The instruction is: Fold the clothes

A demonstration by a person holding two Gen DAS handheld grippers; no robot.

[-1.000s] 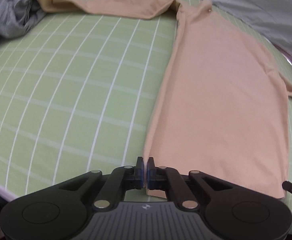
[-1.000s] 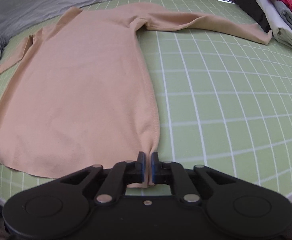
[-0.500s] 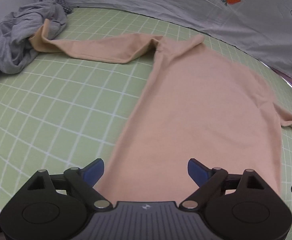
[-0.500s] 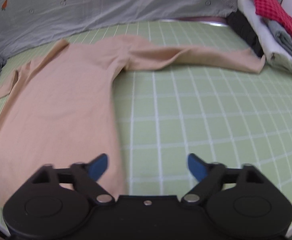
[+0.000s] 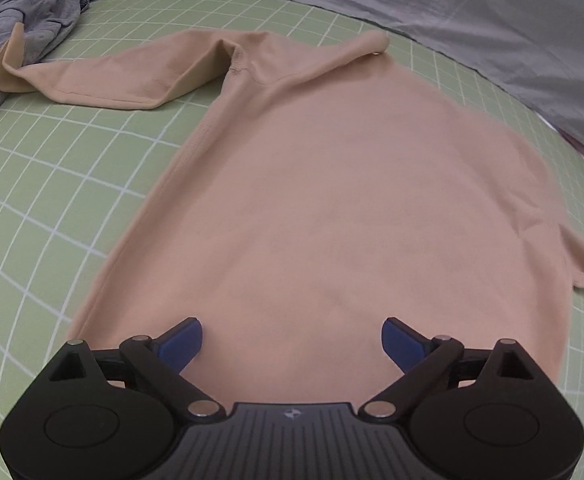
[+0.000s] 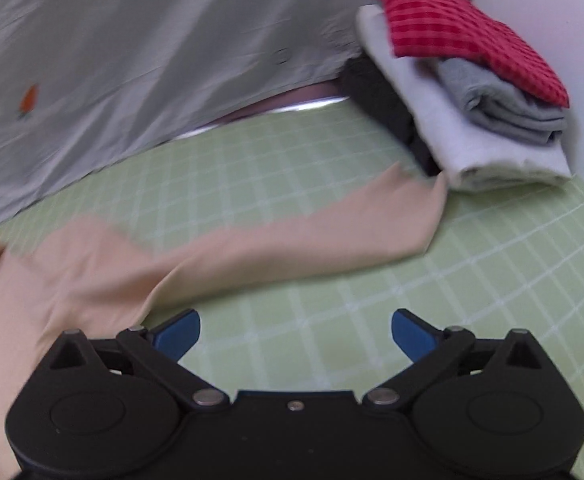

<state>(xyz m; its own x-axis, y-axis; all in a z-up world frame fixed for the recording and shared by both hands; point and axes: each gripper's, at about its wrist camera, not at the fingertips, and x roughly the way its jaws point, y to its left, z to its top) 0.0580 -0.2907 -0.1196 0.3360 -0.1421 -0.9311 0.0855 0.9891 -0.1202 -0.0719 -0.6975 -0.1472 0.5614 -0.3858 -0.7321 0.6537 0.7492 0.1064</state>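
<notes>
Shirt (image 5: 332, 220) thin, limp, light; prob slides on mat (image 5: 52, 200). Pinch sleeve (image 6: 312, 244) at cuff. L gripper (image 5: 292, 340), R gripper (image 6: 296, 330): jaws wide, empty.

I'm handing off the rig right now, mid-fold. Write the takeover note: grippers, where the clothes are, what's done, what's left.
Left gripper: open, empty, above the peach shirt body near the hem.
Right gripper: open, empty, over the green mat, facing the right sleeve.
Shirt lies flat, both sleeves spread out; the left sleeve cuff rests on the grey pile.
Folded stack sits beside the right cuff.
No folds on the shirt yet: sleeves in, then body.
</notes>
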